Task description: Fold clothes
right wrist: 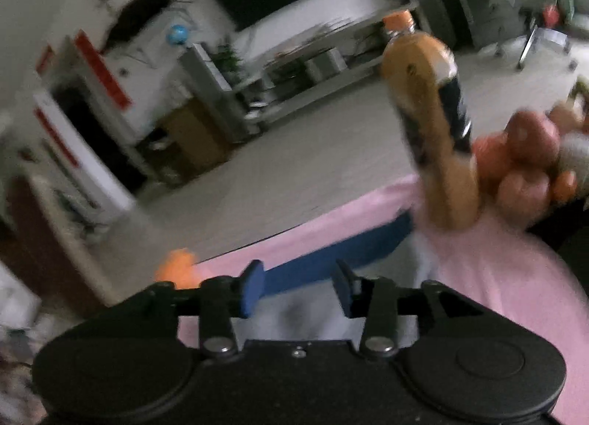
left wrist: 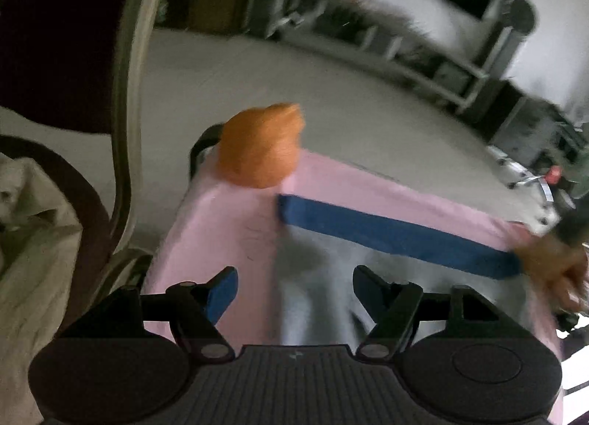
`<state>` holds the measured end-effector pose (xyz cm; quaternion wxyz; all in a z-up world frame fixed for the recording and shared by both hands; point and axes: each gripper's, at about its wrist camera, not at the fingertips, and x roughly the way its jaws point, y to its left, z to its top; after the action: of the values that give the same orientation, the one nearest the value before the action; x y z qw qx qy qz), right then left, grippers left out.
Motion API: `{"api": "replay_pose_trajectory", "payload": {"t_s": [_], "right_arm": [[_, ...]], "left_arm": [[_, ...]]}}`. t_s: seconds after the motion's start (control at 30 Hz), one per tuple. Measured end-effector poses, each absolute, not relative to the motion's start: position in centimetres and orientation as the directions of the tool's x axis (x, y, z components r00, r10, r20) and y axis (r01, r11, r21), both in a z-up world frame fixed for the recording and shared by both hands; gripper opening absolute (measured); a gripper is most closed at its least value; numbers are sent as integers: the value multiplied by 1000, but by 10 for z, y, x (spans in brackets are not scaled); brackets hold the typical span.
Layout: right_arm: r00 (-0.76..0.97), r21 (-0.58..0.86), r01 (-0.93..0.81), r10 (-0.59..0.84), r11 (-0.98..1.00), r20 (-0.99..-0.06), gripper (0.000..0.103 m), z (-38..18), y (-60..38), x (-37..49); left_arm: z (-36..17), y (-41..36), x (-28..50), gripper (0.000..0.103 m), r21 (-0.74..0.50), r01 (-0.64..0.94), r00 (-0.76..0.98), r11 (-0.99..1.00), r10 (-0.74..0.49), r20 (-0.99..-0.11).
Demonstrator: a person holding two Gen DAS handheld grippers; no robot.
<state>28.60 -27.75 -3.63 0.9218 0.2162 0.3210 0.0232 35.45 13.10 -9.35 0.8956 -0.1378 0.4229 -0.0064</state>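
**Mia:** What part of the job is this?

**Sam:** I think it is near the start. The pink cloth (left wrist: 228, 226) lies spread on the bench (left wrist: 257, 86), and no fold shows yet. A blue band (left wrist: 397, 233) runs across it, and there is a pale grey part (left wrist: 316, 277) just below the band.

**Mia:** Are the grippers holding it?

**Sam:** No. The left gripper (left wrist: 294, 290) has its blue pads (left wrist: 221, 292) wide apart, with nothing between them. The right gripper (right wrist: 300, 288) is spread apart too, and it holds nothing. Both hang just over the cloth.

**Mia:** What must happen next?

**Sam:** I guess each gripper has to go down to an edge and pinch it. The cloth looks soft and thin, so it will flop and wrinkle. They should lift it together.

**Mia:** What else is there?

**Sam:** A tall bottle (right wrist: 427, 112) with an orange cap stands at the far corner, by a pile of round reddish fruit (right wrist: 530, 160). A fuzzy orange ball (left wrist: 259, 145) sits on the far edge of the cloth. It may need moving first. The pictures are blurry, so small things are hard to tell.
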Motion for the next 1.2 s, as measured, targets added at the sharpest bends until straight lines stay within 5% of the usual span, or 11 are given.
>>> {"api": "replay_pose_trajectory", "payload": {"t_s": [0.43,0.6,0.67,0.7,0.9,1.2], "right_arm": [[667,212,252,-11,944,-745,41,-169,-304,426],[635,166,298,-65,940,-770,39,-197,-298,444],[647,153,310,-90,938,-757,23,-201,-298,444],[653,161,307,-84,938,-753,5,-200,-298,442],[707,144,226,-60,964,-705,5,-151,-289,409],[773,162,184,-41,970,-633,5,-33,-286,276]], "left_arm": [[-166,109,437,72,-258,-11,634,966,-193,-749],[-153,93,425,18,-163,7,683,987,-124,-720],[-147,87,421,8,-124,12,702,992,-96,-706],[-144,84,418,8,-104,14,711,995,-83,-698],[-119,66,397,8,10,24,770,1000,-12,-638],[-26,49,264,8,106,73,882,992,-14,-471]]}}
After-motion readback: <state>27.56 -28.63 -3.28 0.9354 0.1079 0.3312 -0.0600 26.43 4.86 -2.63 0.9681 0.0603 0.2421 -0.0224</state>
